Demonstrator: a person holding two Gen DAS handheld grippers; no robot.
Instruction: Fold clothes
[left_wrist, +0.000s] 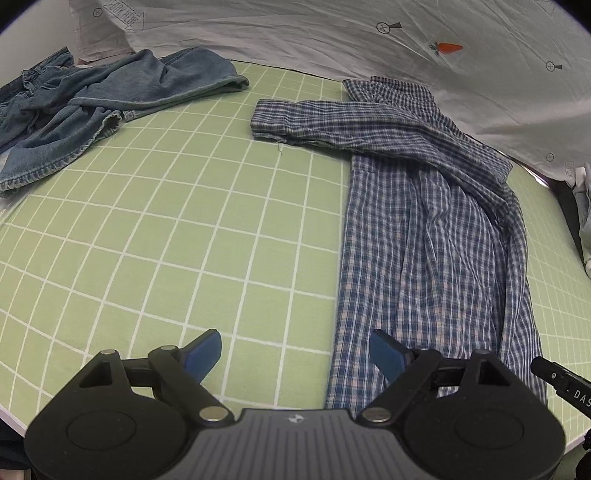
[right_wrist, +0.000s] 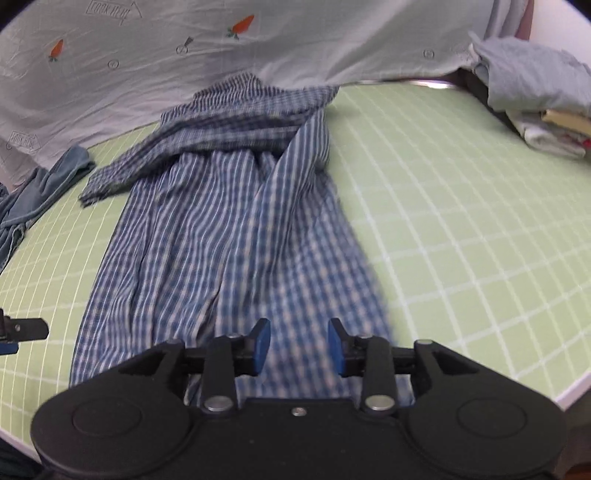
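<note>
A blue plaid shirt (left_wrist: 428, 229) lies lengthwise on the green grid mat (left_wrist: 166, 229), folded narrow, with one sleeve stretched left near its collar end. My left gripper (left_wrist: 295, 354) is open and empty, hovering over the mat at the shirt's near left hem. In the right wrist view the same shirt (right_wrist: 229, 229) fills the middle. My right gripper (right_wrist: 299, 345) is open and empty just above the shirt's near hem. The left gripper's tip (right_wrist: 26, 329) shows at the left edge.
Crumpled blue jeans (left_wrist: 81, 107) lie at the mat's far left. A white carrot-print sheet (left_wrist: 406, 44) hangs along the back. A stack of folded clothes (right_wrist: 535, 99) sits at the far right. The mat's near edge (right_wrist: 569, 397) is close.
</note>
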